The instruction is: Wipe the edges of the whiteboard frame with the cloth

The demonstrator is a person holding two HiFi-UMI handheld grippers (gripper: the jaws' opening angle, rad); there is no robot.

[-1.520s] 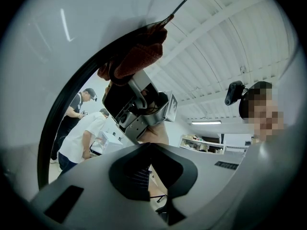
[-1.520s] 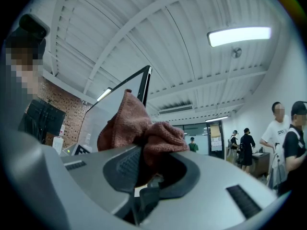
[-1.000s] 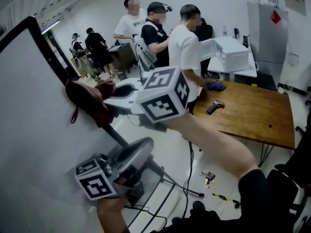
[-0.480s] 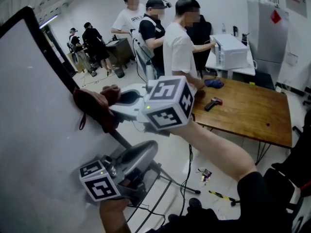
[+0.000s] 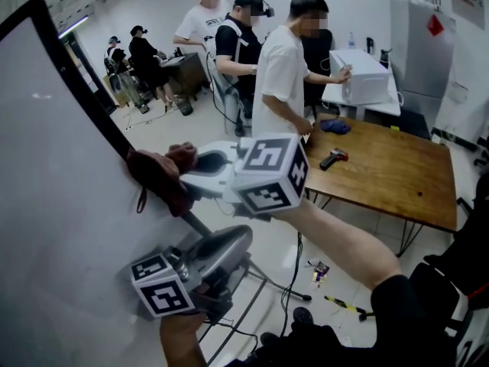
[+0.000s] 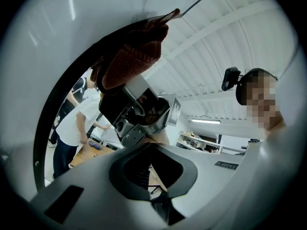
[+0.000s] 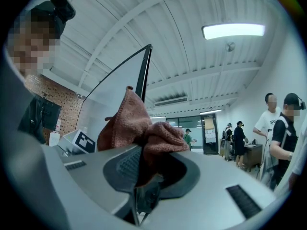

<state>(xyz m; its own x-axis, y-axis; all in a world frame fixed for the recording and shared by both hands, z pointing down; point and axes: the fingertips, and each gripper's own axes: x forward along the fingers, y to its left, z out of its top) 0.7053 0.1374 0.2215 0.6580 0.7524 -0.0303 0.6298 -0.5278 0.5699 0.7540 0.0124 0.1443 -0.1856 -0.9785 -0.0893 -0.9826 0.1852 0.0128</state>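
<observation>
The whiteboard fills the left of the head view, and its black frame edge (image 5: 84, 82) runs diagonally down to the right. A reddish-brown cloth (image 5: 157, 178) is pressed against that edge, with my right gripper (image 5: 183, 167) shut on it. The right gripper view shows the cloth (image 7: 136, 123) bunched between the jaws of the right gripper (image 7: 143, 164), with the frame (image 7: 143, 75) just behind it. Lower down, my left gripper (image 5: 228, 245) sits by the board's bottom right part, shut with nothing seen between its jaws. In the left gripper view the cloth (image 6: 132, 59) lies on the frame (image 6: 62, 104) above.
The board's stand legs (image 5: 260, 281) and cables (image 5: 294, 266) lie on the floor below the grippers. A wooden table (image 5: 397, 182) stands to the right. Several people (image 5: 283, 67) stand behind it near a white box (image 5: 367, 75).
My right gripper and the cloth have slid down and to the right along the frame edge. The left gripper has stayed about where it was.
</observation>
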